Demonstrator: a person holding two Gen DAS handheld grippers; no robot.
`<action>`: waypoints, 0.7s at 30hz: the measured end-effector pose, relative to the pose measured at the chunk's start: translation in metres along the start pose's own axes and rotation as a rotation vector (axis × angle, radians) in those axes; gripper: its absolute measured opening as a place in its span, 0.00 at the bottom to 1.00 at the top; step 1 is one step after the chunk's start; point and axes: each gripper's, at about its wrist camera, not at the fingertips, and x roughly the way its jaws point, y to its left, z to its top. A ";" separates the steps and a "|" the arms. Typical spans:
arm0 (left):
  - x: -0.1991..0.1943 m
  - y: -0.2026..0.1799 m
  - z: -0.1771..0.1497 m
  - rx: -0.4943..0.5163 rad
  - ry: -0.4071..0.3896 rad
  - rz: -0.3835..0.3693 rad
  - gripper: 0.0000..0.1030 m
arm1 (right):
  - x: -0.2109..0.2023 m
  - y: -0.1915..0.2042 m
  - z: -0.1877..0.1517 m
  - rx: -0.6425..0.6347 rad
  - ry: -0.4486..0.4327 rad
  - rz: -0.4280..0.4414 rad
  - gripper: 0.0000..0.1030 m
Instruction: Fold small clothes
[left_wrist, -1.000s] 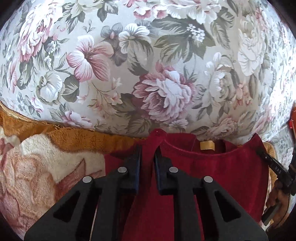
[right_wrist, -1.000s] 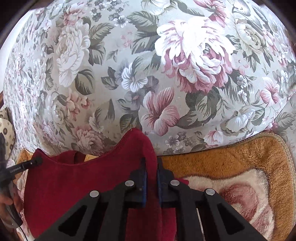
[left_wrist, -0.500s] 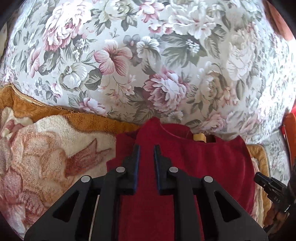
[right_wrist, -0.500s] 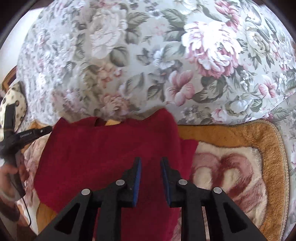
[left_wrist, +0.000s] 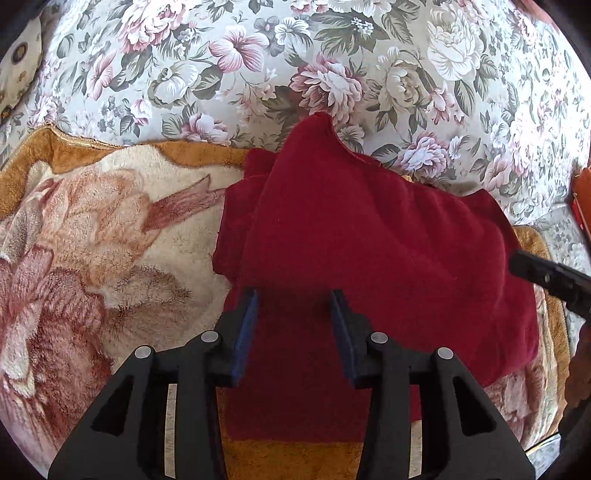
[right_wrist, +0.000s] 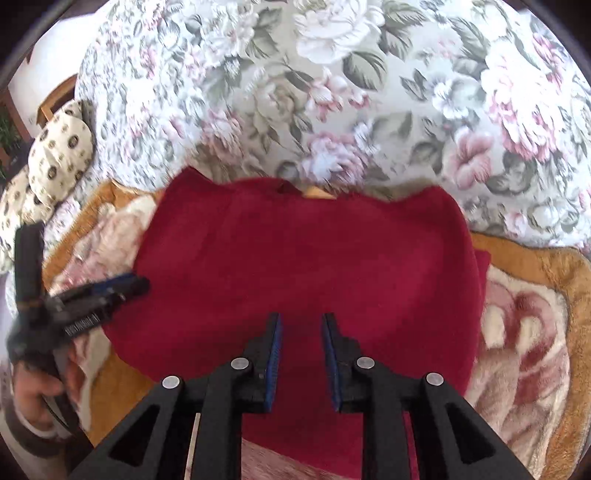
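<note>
Motion-blurred left gripper (right_wrist: 125, 288), garment's (right_wrist: 295, 258) label half-hidden.

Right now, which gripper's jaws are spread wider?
The left gripper: its jaws gape wider over the red garment than the right gripper's.

close wrist views, shared red garment (left_wrist: 369, 240)

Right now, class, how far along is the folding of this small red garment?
Done: the red garment lies doubled over on the fleece blanket. In hand: nothing; the left gripper and right gripper are both open above it. Left: probably a further fold.
</note>
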 end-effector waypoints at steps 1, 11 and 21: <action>-0.002 0.001 -0.001 -0.014 -0.005 -0.008 0.38 | 0.006 0.008 0.013 0.019 -0.015 0.045 0.30; -0.045 0.028 -0.016 -0.129 -0.180 0.045 0.57 | 0.107 0.096 0.093 0.119 0.100 0.212 0.43; -0.036 0.041 -0.022 -0.152 -0.179 0.018 0.57 | 0.166 0.129 0.108 -0.007 0.098 0.053 0.05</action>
